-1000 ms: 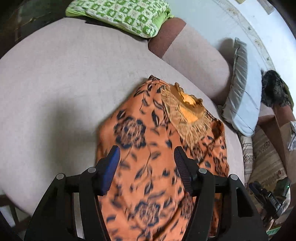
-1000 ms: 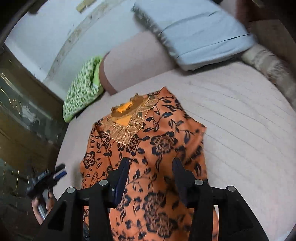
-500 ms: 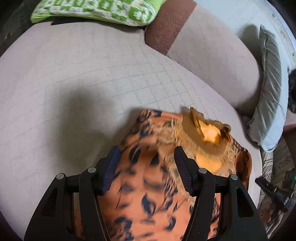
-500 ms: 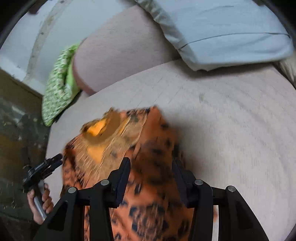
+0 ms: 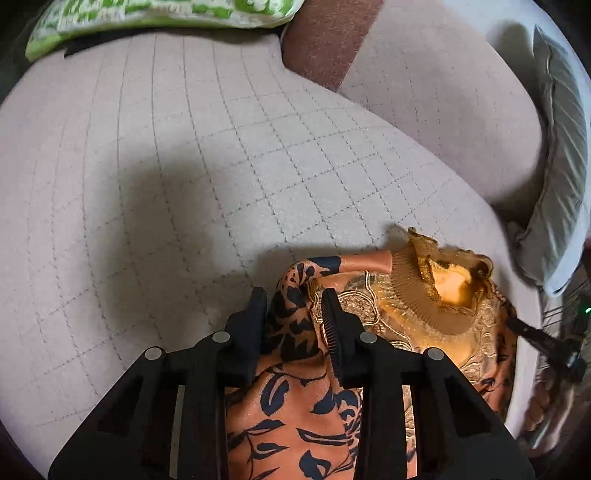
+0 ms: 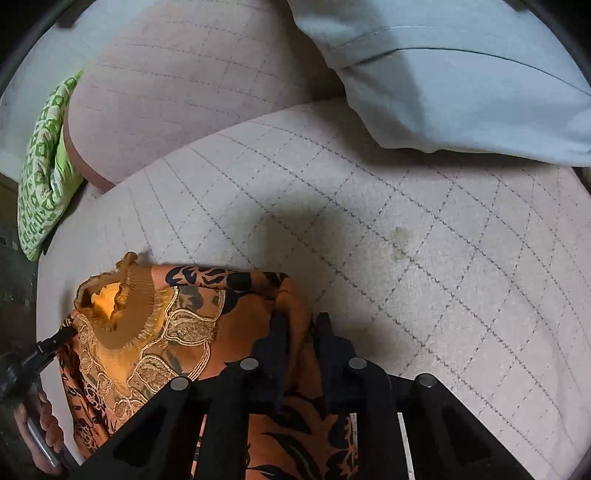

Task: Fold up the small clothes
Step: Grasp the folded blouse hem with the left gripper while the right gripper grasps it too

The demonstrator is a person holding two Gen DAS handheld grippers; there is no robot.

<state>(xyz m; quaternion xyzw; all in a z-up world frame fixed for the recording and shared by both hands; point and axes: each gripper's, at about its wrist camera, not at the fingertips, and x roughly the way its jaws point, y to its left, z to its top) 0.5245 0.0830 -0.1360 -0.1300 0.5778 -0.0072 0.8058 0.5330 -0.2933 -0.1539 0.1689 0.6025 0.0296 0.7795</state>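
Two grippers, spread over the orange top's [image 5: 317, 417] middle a second ago, now close on its shoulders — left gripper [image 5: 293, 314], right gripper [image 6: 297, 334] — on the quilted mattress [image 5: 184, 184]; fold begins.

A quilted beige bed [image 5: 177, 155] is carrying an orange floral garment [image 5: 295, 417], with a green patterned pillow [image 5: 147, 14] and a grey pillow [image 6: 461, 74] lying at its edges.
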